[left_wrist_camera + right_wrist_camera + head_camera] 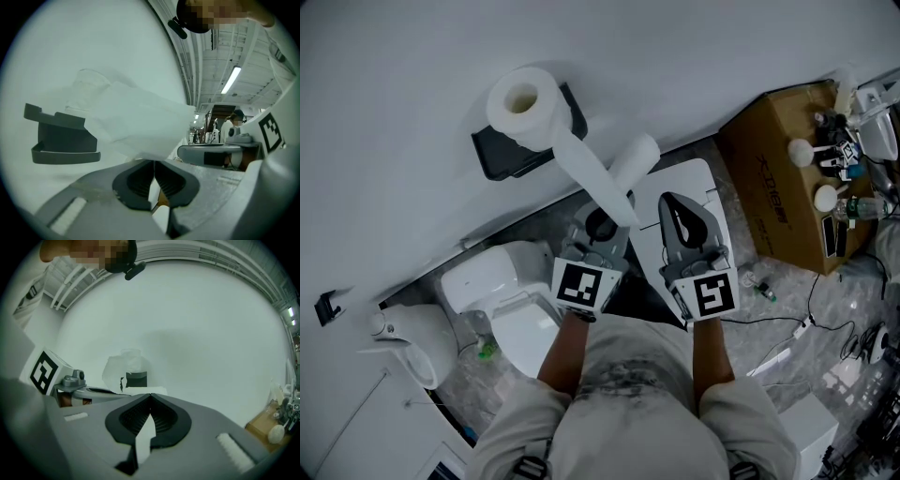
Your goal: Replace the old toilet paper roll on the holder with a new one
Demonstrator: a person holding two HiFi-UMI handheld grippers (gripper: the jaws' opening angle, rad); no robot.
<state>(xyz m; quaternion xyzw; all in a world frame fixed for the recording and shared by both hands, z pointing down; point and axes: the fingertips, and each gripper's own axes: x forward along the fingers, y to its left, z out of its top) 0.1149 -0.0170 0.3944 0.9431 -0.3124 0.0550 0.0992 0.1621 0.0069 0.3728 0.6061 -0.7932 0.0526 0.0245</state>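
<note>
A white toilet paper roll [523,101] sits on a black holder [502,150] on the pale wall. A loose paper tail [586,173] runs from the roll down to both grippers. My left gripper [617,214] is shut on that tail; in the left gripper view the sheet [136,122] spreads above the pinched jaws [153,165], with the holder [63,140] at left. My right gripper [666,199] is shut on a paper strip [636,157] too. In the right gripper view a white strip [144,434] shows between its jaws [150,399], with the roll [123,367] and holder [136,379] ahead.
A white toilet [502,300] stands below left and a white lidded unit [698,183] lies under the right gripper. A cardboard box [778,187] with small items on it stands at right. Cables [825,309] lie on the marbled floor. A white fixture [412,342] is at far left.
</note>
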